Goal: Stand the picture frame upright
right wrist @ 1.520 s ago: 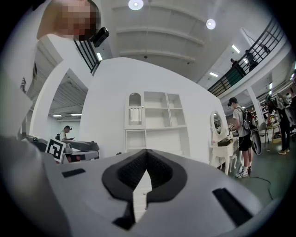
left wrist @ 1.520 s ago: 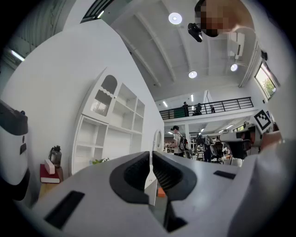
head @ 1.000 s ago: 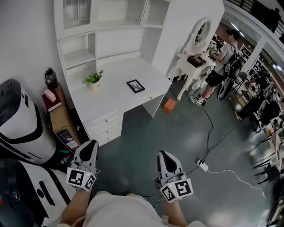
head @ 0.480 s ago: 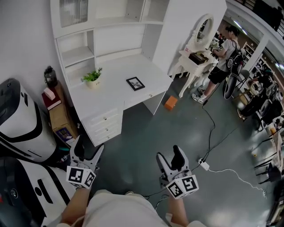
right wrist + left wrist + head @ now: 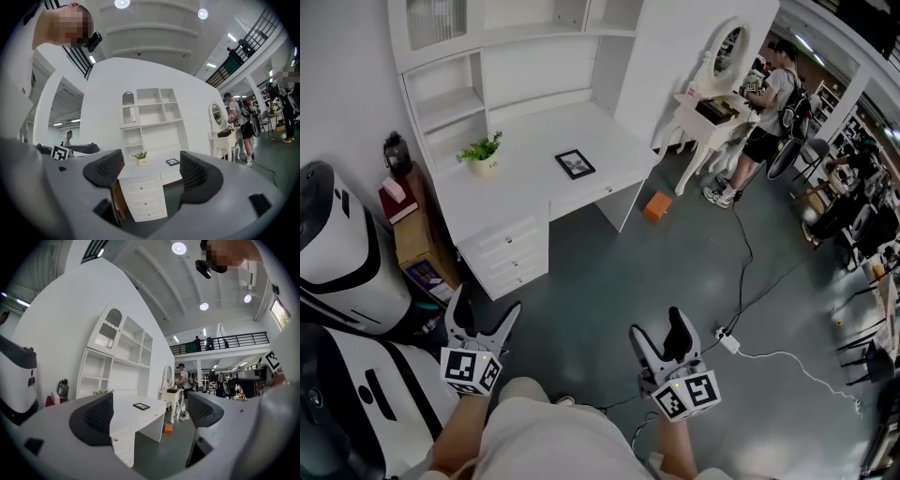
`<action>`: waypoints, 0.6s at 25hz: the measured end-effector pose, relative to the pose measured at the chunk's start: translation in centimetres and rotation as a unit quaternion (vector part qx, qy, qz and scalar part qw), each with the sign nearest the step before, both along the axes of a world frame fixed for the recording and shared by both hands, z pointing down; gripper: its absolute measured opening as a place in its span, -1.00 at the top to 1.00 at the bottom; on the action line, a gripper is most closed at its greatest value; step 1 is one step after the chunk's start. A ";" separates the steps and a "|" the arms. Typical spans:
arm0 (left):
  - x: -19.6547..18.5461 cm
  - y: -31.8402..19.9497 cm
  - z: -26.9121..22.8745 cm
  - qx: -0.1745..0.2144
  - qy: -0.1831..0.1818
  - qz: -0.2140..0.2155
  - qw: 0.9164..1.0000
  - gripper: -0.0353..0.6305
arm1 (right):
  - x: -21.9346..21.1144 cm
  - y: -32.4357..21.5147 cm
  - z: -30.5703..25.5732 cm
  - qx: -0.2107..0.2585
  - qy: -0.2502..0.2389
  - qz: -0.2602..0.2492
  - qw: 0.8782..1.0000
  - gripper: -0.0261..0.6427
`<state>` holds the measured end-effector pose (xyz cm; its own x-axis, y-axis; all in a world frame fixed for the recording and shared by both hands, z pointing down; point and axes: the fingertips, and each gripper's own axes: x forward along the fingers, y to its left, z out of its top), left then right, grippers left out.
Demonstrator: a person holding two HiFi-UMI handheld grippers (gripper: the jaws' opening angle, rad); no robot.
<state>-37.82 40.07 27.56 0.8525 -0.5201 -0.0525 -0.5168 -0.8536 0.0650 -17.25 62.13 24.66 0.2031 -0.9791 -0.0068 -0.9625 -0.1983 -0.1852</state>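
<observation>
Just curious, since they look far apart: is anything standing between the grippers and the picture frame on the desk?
Nothing visible does. Bare floor separates the left gripper and right gripper, jaws opening and empty, from the desk. The picture frame lies flat there, with the potted plant off to one side.

On the white desk (image 5: 525, 183) at the far side, a dark picture frame (image 5: 575, 163) is laid flat toward the right of the top, and a small potted plant (image 5: 483, 155) is stood well apart toward the left.
</observation>
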 end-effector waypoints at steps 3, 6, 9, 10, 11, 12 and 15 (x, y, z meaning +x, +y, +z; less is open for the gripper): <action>1.3 0.6 0.9 -0.008 -0.011 0.007 1.000 -0.53 | 0.9 0.4 1.0 -0.007 -0.012 0.002 1.000 -0.24; 2.9 0.1 1.4 -0.011 -0.010 0.010 1.000 -0.53 | 1.5 0.1 1.6 -0.013 -0.015 -0.002 1.000 -0.24; 5.1 -0.5 2.0 -0.016 -0.006 0.017 1.000 -0.53 | 2.4 -0.8 2.6 -0.025 -0.021 -0.005 0.999 -0.24; 6.0 -0.8 2.4 -0.019 -0.007 0.020 1.000 -0.53 | 2.7 -1.3 3.0 -0.030 -0.023 -0.006 0.999 -0.24; 6.8 -1.3 2.9 -0.022 -0.009 0.024 0.999 -0.53 | 3.1 -1.9 3.3 -0.034 -0.025 -0.005 0.999 -0.24; 7.7 -1.8 3.4 -0.027 -0.010 0.028 0.999 -0.53 | 3.6 -2.5 3.5 -0.037 -0.026 -0.005 0.999 -0.24; 10.7 -4.0 5.2 -0.046 -0.015 0.036 0.998 -0.53 | 6.0 -4.5 4.3 -0.047 -0.028 0.001 0.999 -0.24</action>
<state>-27.10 36.11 32.76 0.8882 -0.4591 0.0182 -0.4573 -0.8796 0.1310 -11.28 57.61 28.93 0.2028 -0.9745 0.0961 -0.9505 -0.2195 -0.2200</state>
